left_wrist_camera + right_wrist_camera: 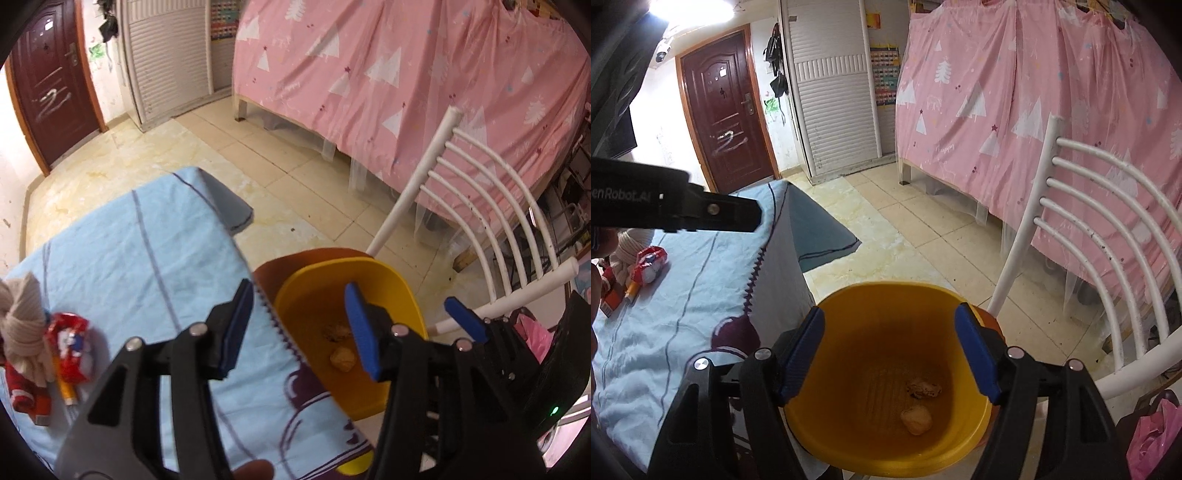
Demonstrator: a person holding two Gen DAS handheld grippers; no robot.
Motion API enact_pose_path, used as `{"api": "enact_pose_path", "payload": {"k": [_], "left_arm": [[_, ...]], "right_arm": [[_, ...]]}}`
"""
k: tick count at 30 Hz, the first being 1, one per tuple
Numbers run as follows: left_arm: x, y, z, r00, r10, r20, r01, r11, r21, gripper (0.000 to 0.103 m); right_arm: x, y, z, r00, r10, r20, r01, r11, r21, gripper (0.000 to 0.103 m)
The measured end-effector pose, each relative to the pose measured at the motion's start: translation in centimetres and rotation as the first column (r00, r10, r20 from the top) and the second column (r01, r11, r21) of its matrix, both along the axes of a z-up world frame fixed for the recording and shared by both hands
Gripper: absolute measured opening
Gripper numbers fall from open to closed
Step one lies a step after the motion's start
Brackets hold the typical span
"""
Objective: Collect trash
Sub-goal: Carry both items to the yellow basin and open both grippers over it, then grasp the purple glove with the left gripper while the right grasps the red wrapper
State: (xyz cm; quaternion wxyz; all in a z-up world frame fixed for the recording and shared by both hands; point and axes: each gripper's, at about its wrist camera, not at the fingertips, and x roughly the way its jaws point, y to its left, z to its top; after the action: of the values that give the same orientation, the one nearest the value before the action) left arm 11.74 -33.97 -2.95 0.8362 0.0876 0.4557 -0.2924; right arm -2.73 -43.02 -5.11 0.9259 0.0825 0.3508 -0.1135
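Note:
A yellow bin [849,314] stands beside the blue-clothed table [701,295] and also shows in the left wrist view [369,273]. Two crumpled brownish scraps [916,419] lie in its bottom. My right gripper [890,354] is open and empty directly above the bin. My left gripper [299,325] is open and empty over the table edge next to the bin. A red snack wrapper [72,347] lies on the table at the left, also in the right wrist view [650,264]. The right gripper's fingertip [463,319] shows in the left wrist view.
A beige knitted cloth [24,328], an orange tube [66,389] and a red box [26,395] lie by the wrapper. A white chair [1108,240] stands right of the bin. A pink curtained bed [1034,92] and a brown door [727,107] are beyond.

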Motion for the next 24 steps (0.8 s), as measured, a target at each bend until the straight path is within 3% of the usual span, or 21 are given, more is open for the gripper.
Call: {"api": "enact_pose_path", "payload": {"k": [6,12,24], "left_arm": [[0.3,5.0,2.2,0.998,0.053,0.041,-0.051,0.998,-0.042,0.057],[1.0,11.1,3.5,0.988,0.134,0.07,-0.131,0.99,-0.057,0.057],[2.4,23.4,5.7,0.943,0.297,0.152,-0.295,0.955,-0.035,0.063]], "right_arm": [[0.0,1.9,2.5,0.999,0.021,0.049,-0.019,0.999,-0.033,0.068],[1.7,6.2,4.7,0.992,0.097,0.077,-0.092,0.994,-0.064,0.069],[6.5,16.8,6.4,0.951,0.304,0.057,-0.298,0.95,-0.098,0.07]]}}
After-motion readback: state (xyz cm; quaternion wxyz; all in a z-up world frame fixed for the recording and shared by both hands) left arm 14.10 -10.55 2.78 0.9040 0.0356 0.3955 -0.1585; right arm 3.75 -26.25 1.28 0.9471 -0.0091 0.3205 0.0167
